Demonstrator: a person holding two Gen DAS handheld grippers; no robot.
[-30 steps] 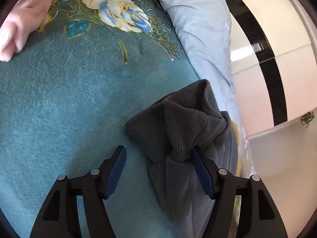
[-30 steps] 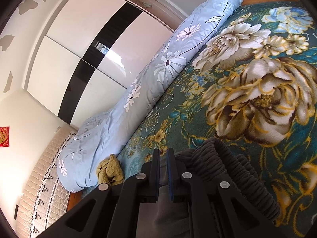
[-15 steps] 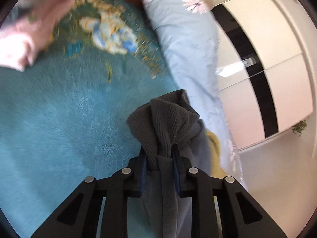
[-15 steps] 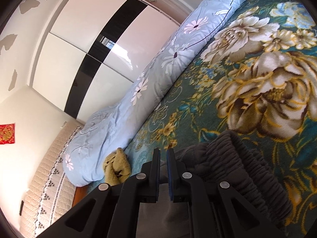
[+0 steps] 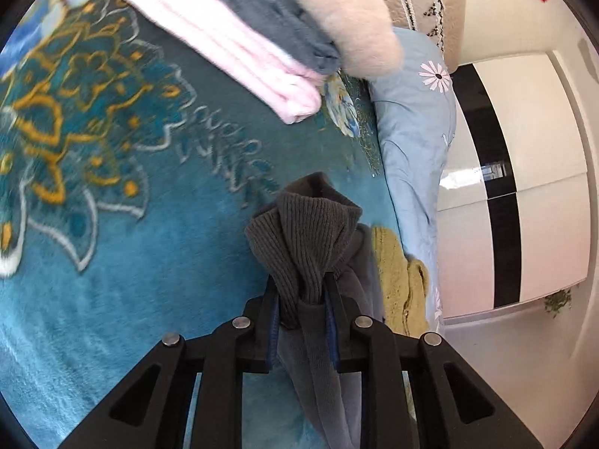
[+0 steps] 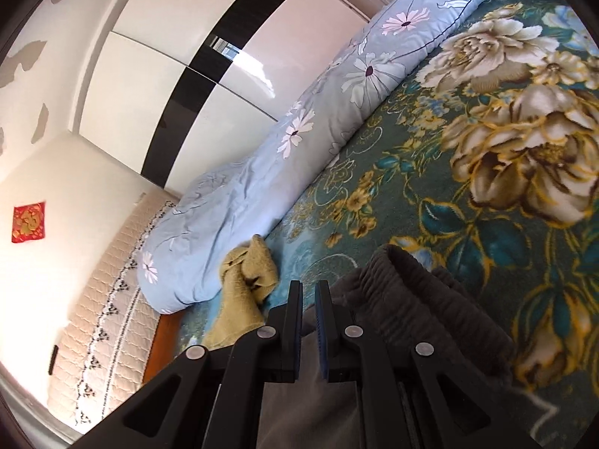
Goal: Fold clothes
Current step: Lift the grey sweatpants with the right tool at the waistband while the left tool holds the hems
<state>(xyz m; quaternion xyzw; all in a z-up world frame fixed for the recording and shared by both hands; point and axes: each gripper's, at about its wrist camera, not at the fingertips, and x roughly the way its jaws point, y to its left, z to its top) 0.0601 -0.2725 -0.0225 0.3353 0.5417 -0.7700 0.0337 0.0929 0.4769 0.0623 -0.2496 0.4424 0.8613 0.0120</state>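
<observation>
A dark grey garment with ribbed cuffs [image 5: 307,239] hangs bunched between the jaws of my left gripper [image 5: 302,292], which is shut on it above the teal floral blanket [image 5: 112,224]. My right gripper [image 6: 309,292] is shut on the same grey garment [image 6: 423,299] near its gathered waistband, with thin cloth pinched between the nearly closed pads. A stack of folded clothes [image 5: 262,30], pink, grey and cream, lies at the top of the left wrist view.
A rolled light-blue flowered duvet [image 6: 307,131] lies along the bed's far side, also in the left wrist view [image 5: 411,142]. A crumpled mustard-yellow garment [image 6: 243,273] lies beside it, also in the left wrist view [image 5: 400,277]. White wardrobe doors with a black stripe [image 6: 209,60] and a quilted headboard [image 6: 105,299] border the bed.
My left gripper closed on the grey garment's ribbed cuff and lifted it toward the folded stack. My right gripper stayed shut on the garment and shifted slightly.
</observation>
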